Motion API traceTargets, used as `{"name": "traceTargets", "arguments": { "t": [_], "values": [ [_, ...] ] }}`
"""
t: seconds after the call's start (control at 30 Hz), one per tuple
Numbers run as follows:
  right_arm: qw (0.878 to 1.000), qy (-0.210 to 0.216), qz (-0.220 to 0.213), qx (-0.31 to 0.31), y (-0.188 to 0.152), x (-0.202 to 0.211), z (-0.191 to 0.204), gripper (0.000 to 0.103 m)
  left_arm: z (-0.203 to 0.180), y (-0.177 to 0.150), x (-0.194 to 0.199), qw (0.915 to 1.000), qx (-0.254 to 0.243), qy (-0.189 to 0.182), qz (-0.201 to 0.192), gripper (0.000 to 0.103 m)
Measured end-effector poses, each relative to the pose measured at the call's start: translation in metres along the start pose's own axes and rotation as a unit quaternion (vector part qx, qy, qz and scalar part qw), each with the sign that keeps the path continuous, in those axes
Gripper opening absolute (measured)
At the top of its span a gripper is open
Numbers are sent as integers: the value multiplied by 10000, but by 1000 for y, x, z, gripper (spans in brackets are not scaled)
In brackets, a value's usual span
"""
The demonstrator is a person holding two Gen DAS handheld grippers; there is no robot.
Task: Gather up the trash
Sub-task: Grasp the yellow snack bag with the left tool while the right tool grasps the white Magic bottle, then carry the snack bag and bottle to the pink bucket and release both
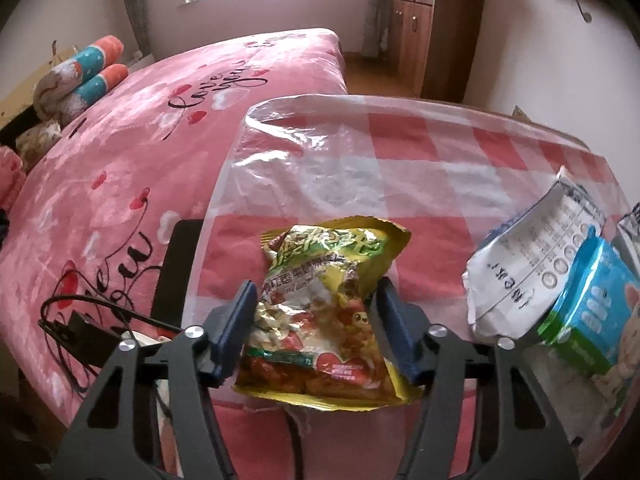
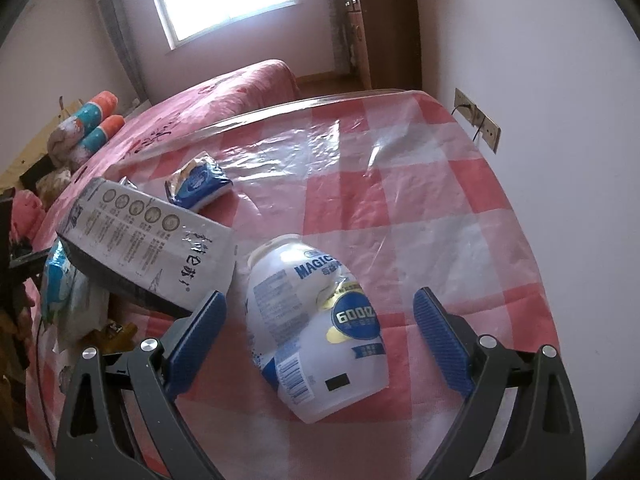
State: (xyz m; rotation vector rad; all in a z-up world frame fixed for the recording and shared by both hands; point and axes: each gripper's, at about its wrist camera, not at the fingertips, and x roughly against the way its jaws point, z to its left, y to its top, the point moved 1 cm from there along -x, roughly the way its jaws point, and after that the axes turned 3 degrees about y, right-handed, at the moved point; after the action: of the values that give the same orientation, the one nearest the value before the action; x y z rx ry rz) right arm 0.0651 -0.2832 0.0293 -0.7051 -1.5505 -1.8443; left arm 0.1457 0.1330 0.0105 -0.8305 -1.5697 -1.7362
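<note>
Your left gripper (image 1: 316,328) has its jaws closed onto the snack bag (image 1: 324,304) at the worktop's (image 1: 420,152) near edge, though it isn't lifted yet. Your right gripper (image 2: 320,344) hovers with jaws wide around the crushed bottle (image 2: 316,320), not touching. Nothing looks collected yet. I count five pieces: one snack bag, one white pack (image 2: 148,248), one blue pack (image 1: 588,304), one tissue pack (image 2: 198,180), one bottle.

Five pieces of trash show: one yellow-green snack bag (image 1: 320,312), one crushed white bottle (image 2: 316,320), one white wrapper (image 2: 160,248), and two blue-and-white packs (image 2: 200,180) (image 1: 592,300). Two grippers (image 1: 316,332) (image 2: 320,332) work over one checked table (image 2: 400,184).
</note>
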Motion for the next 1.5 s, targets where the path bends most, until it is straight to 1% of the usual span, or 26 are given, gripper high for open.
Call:
{"name": "traceTargets", "arguments": {
  "t": [0.03,0.07,0.1,0.23,0.27,0.3,0.33,0.47,0.8,1.1,1.27,1.5],
  "values": [
    [10000,-13,9,26,0,0,1,94,-1,1,0,10000,6,20,-10,57],
    [10000,-25,17,61,0,0,3,92,-3,1,0,10000,-17,38,-27,56],
    [9999,-53,17,101,-1,0,4,87,-5,1,1,9999,-55,95,-45,54],
    [9996,-188,30,208,-2,0,9,77,-9,0,4,9997,-6,243,-29,47],
    [9995,-211,33,241,-3,0,10,74,-10,0,4,9997,17,254,-29,47],
    [9994,-228,31,270,-3,0,11,68,-10,-2,6,9996,60,257,-38,46],
    [9993,-239,24,280,-4,1,11,66,-11,-3,7,9996,84,262,-48,46],
    [9993,-238,21,277,-4,1,11,66,-16,-9,12,9994,87,315,-104,45],
    [9997,-117,-1,223,-6,5,6,66,-20,-27,29,9988,450,103,-191,42],
    [9999,-40,-73,130,-9,12,-1,66,-34,-39,45,9986,440,24,-296,40],
    [9998,-13,-148,98,-11,16,-2,66,-37,-43,55,9982,464,-7,-377,39],
    [9996,161,-211,-34,-18,24,-5,66,-34,-52,71,9974,529,-44,-485,39]
  ]
}}
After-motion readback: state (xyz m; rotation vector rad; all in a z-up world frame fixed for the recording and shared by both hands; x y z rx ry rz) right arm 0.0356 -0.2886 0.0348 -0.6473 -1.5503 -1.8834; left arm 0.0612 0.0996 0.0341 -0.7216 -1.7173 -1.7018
